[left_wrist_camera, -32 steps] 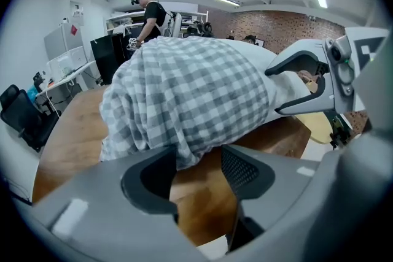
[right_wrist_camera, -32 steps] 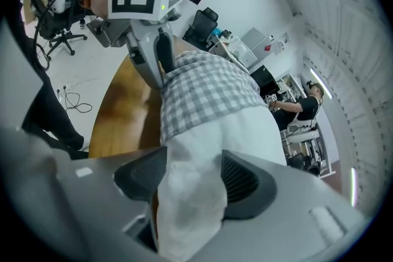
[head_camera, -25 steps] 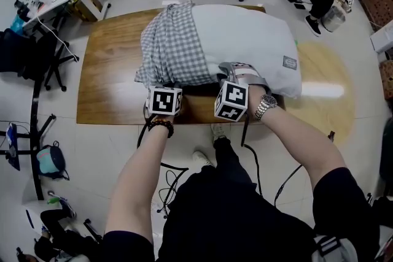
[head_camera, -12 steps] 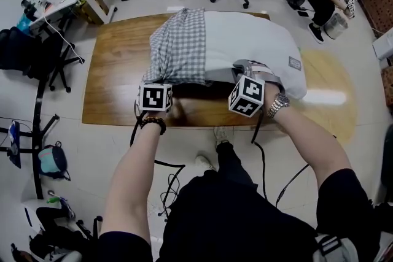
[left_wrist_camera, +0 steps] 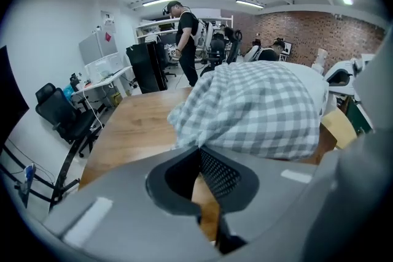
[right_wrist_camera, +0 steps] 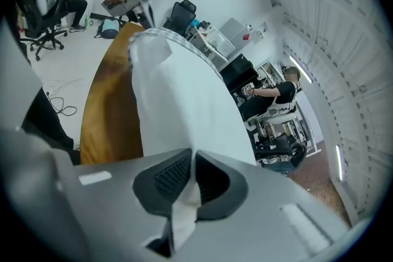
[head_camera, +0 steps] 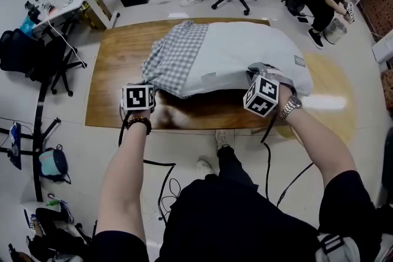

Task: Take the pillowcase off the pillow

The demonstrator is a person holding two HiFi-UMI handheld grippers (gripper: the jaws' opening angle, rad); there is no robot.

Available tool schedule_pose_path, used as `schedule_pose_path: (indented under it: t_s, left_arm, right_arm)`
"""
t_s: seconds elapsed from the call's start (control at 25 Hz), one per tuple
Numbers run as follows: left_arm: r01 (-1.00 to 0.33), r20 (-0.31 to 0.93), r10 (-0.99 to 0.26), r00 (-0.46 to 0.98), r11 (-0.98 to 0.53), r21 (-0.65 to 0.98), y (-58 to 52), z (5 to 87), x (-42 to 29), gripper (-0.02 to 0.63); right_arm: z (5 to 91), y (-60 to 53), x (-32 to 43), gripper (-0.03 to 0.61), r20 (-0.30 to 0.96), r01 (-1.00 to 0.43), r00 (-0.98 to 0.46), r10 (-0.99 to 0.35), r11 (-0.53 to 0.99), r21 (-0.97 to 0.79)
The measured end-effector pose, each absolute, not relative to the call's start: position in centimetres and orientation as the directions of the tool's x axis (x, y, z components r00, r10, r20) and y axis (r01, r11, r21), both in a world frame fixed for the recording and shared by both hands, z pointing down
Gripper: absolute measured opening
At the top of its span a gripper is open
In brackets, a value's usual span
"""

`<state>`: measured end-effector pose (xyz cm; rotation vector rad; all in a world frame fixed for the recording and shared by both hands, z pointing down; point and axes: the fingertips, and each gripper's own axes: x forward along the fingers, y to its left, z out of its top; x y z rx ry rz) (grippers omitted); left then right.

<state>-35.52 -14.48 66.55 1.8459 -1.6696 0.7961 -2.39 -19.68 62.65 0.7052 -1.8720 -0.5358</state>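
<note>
compared with one second ago, find left claw (left_wrist_camera: 198, 149) drawn out toward the bench's left end and right claw (right_wrist_camera: 191, 153) toward its right, both raised, with the near side of the pillow (head_camera: 245, 49) lifted off the bench (head_camera: 113, 64) and shadow beneath. find left claw closed tight on the near hem of the checked pillowcase (head_camera: 178, 58). find right claw closed tight on a fold of the pillow's white cloth. note pillowcase covering only the pillow's left end, bunched, with most of the white body bare. judge the step as stripping the pillowcase off leftward against the right claw's anchor. recommend pulling the left claw straight along the pillow's length, away from the right, kept low to the bench and not hauled upward. recommend holding the right grip fixed and deep enough to resist slipping. watch for the far hem snagging on the pillow's far corner; regrip there if needed.
</note>
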Motion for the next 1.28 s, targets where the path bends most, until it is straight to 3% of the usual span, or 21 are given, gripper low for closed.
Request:
schedule_pose_path:
  t_s: [0.16,0.32,0.4,0.76,1.28]
  left_arm:
    - [-0.991,0.726,-0.685,0.063,-0.128,-0.035,-14.4,66.1,-35.1,0.009]
    - [-0.989,0.713,-0.701,0.027,-0.12,-0.08,-14.5,64.9,-36.0,0.032]
    - [-0.99,0.705,-0.709,0.011,-0.105,-0.09,-14.4,64.1,-36.6,0.035]
    - [-0.987,0.669,-0.743,0.022,-0.123,-0.104,-12.6,61.3,-35.6,0.035]
    - [-0.966,0.626,-0.774,0.093,-0.223,-0.133,-13.5,57.6,-30.0,0.04]
  right_arm:
    - [62.7,-18.6,-3.1,0.023,0.676,-0.203,-0.337,-0.656,0.751,0.628]
    - [61.8,-17.3,-3.7,0.137,0.714,-0.204,-0.383,-0.586,0.807,0.554]
    - [61.3,-16.7,-3.9,0.163,0.728,-0.191,-0.394,-0.562,0.824,0.533]
    - [59.9,-11.5,-5.2,0.164,0.784,-0.146,-0.424,-0.453,0.889,0.435]
    - [57.1,-11.2,-5.1,0.164,0.729,-0.2,-0.466,-0.501,0.862,0.465]
